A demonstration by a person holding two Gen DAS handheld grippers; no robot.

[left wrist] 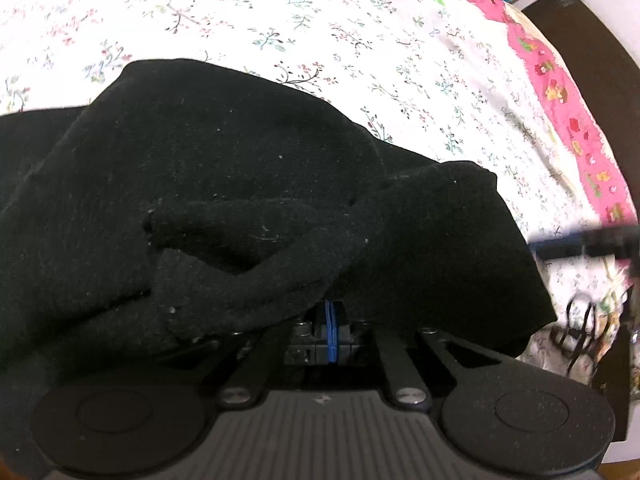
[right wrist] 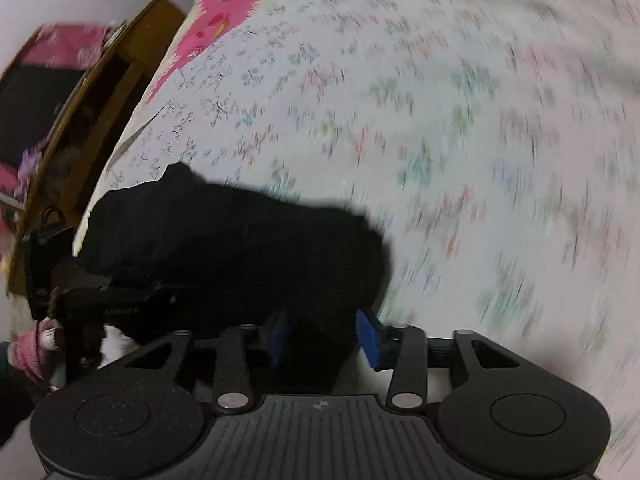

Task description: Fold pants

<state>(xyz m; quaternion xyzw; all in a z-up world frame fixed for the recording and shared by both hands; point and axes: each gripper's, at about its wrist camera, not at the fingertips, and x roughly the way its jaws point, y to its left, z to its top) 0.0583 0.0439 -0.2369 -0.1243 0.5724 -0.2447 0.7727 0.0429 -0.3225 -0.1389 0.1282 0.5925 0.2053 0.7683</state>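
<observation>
The black pants (left wrist: 224, 184) lie bunched on the floral bedsheet (left wrist: 304, 28). In the left wrist view my left gripper (left wrist: 330, 320) has its blue pads pressed together, with a fold of the pants draped over the tips. In the right wrist view my right gripper (right wrist: 325, 338) is open, its blue pads (right wrist: 367, 338) apart with black cloth lying between them. The pants (right wrist: 240, 248) fill the lower left of that blurred view. The other gripper (right wrist: 48, 276) shows at the left edge there, held by a hand in a pink sleeve.
The bedsheet (right wrist: 460, 140) has a pink border (left wrist: 568, 108) along its edge. A wooden bed frame (right wrist: 116, 68) runs at the left of the right wrist view. Dark furniture (left wrist: 592, 28) stands beyond the bed. Black cords (left wrist: 580, 332) hang at the right.
</observation>
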